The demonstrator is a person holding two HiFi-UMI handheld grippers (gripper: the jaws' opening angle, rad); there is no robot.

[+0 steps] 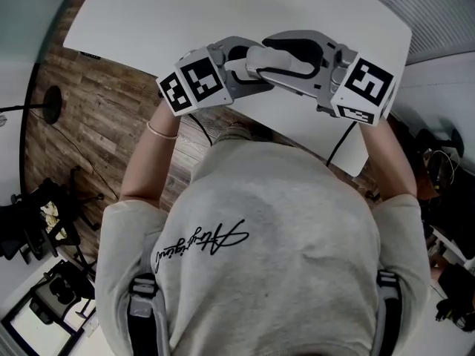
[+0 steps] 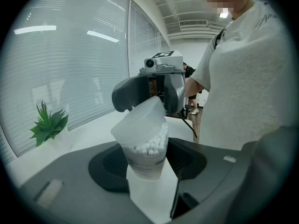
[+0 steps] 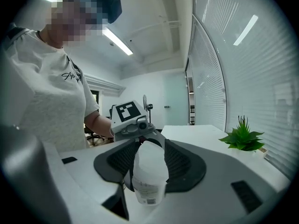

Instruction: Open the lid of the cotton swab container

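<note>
1. We judge the task roughly half done. The cotton swab container (image 2: 145, 161) sits at 6 o'clock in the left gripper view. Its translucent lid (image 2: 140, 122) is tilted up toward 12 o'clock and the cotton swabs (image 2: 150, 143) show beneath. Swinging the lid fully open is left.
2. The left gripper (image 2: 147, 157), about half-closed, clamps the container's body. The right gripper (image 3: 149, 164), also about half-closed, pinches the lid.
3. We count 1 container, 1 lid, 2 grippers, and 1 potted plant (image 3: 243, 136) at 3 o'clock in the right gripper view.

- T-shirt (image 1: 274, 228): pale grey, short sleeves, black script print.
- Bracelet (image 1: 161, 131): thin, left wrist.
- Shoulder straps (image 1: 142, 306): dark, grey buckles.
- Left marker cube (image 1: 191, 84), right marker cube (image 1: 365, 87): black-and-white squares.
- Cable (image 1: 338, 147): black.
</note>
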